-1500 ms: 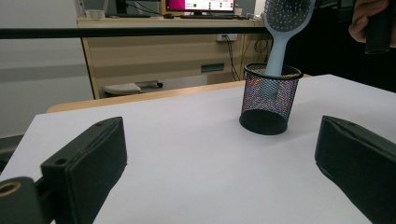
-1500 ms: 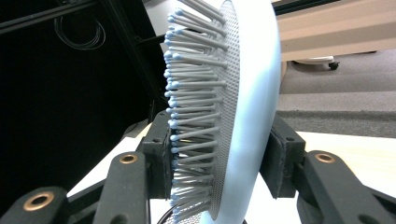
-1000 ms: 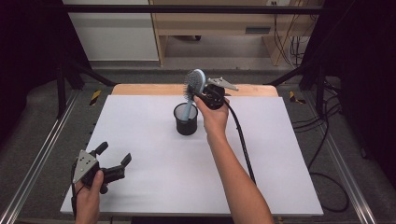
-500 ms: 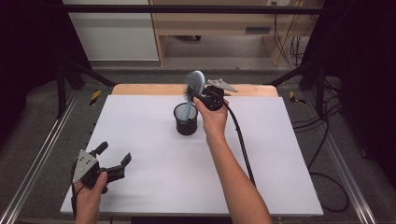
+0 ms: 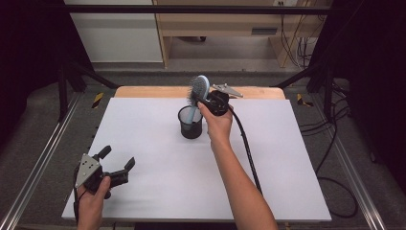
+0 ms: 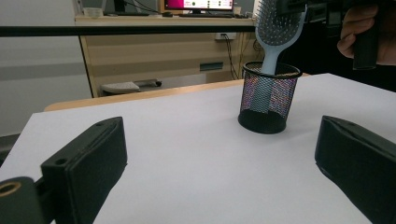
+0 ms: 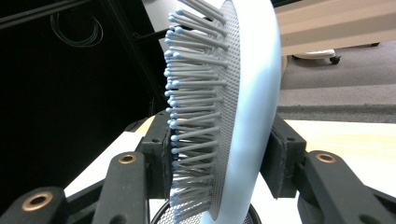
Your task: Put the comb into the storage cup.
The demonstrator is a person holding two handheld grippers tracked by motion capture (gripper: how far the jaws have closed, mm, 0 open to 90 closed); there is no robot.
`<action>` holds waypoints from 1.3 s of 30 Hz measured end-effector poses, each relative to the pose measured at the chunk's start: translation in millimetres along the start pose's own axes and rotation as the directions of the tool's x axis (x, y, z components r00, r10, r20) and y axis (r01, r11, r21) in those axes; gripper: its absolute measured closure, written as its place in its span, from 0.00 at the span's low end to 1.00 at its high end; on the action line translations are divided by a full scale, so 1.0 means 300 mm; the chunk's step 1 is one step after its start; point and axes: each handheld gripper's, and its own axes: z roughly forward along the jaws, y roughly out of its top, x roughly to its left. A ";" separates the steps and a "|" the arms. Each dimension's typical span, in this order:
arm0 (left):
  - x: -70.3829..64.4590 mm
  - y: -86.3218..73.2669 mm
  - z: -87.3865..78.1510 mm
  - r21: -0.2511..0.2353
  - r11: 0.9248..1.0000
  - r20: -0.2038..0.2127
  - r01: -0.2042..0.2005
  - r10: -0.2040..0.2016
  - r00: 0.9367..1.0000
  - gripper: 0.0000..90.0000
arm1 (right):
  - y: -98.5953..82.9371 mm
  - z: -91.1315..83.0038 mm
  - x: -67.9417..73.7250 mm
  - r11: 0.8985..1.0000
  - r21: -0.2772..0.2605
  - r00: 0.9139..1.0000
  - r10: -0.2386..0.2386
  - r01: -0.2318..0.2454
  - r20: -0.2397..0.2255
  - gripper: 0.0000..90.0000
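A light blue hairbrush (image 5: pixel 198 92) stands handle-down in a black mesh cup (image 5: pixel 191 122) on the white table top (image 5: pixel 158 158). My right gripper (image 5: pixel 205 99) is shut on the brush head, its jaws pressed against the bristle side and the back (image 7: pixel 243 93). The cup's rim (image 7: pixel 205 219) shows just below the brush. My left gripper (image 5: pixel 118 163) rests low near the table's front left corner, open, with nothing between its jaws. In the left gripper view the cup (image 6: pixel 268 98) and brush (image 6: pixel 278 32) stand ahead at the right, the brush handle leaning on the rim.
A wooden strip (image 5: pixel 153 91) runs along the table's far edge. Metal rails (image 5: pixel 43 158) flank the table on both sides. A black cable (image 5: pixel 246 143) trails from my right gripper along the forearm. Beyond the table stand a wooden bench and a white cabinet.
The right gripper with the brush has hardly shifted. My left gripper has crept slightly forward and right near the front left corner.
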 end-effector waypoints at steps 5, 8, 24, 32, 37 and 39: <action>0.000 0.000 0.001 0.000 1.000 0.001 -0.005 0.005 1.000 0.03 | -0.006 -0.002 -0.003 1.000 0.003 1.000 0.004 -0.004 0.001 0.58; -0.001 -0.001 0.002 0.003 1.000 0.000 -0.002 0.002 1.000 0.03 | -0.010 -0.003 -0.005 1.000 0.005 1.000 0.008 -0.008 0.002 0.58; 0.004 -0.002 0.003 0.006 1.000 -0.003 0.003 -0.003 1.000 0.03 | -0.036 0.002 -0.014 0.999 0.007 0.999 0.049 -0.049 -0.008 0.58; 0.004 -0.002 0.002 0.007 1.000 -0.004 0.003 -0.003 1.000 0.03 | -0.049 -0.001 -0.029 0.998 0.007 0.998 0.064 -0.064 -0.008 0.57; 0.004 -0.003 0.004 0.006 1.000 -0.003 0.005 -0.005 1.000 0.03 | -0.049 -0.002 -0.036 0.997 0.009 0.997 0.078 -0.078 -0.011 0.57; 0.003 -0.002 0.004 0.007 1.000 -0.003 0.004 -0.004 1.000 0.03 | -0.050 -0.002 -0.040 0.997 0.008 0.997 0.082 -0.082 -0.012 0.57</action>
